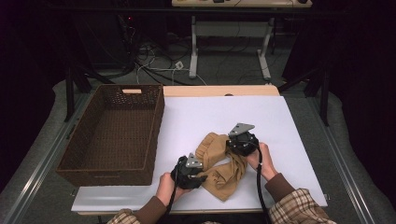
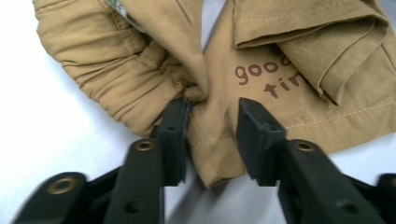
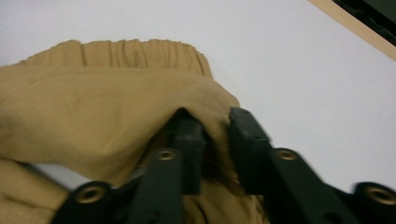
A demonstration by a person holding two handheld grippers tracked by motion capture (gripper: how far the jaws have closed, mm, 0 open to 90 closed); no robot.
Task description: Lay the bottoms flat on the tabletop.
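The tan shorts (image 1: 219, 163) lie crumpled on the white bench (image 1: 289, 126), near the front edge, just right of the brown basket (image 1: 112, 133). They have a stretchy waistband and dark red letters on one side. Both grippers are on them. The left gripper (image 1: 189, 171) is at the near left end of the cloth. Its jaws stand a little apart, with a hem of the shorts (image 2: 212, 140) lying between them. The left jaw touches a bunched fold, but I cannot tell if the cloth is pinched tight yet. The right gripper (image 1: 242, 142) is at the far right end. Its jaws are close together and squeeze a fold of the shorts (image 3: 215, 116) between them.

The cloth runs on a slant from the left gripper up to the right gripper, so its long way goes between the two hands. The basket is off to the left, and the left hand (image 1: 166, 184) is nearer to it. To carry the shorts there, I think both grippers would need to lift and swing left together.
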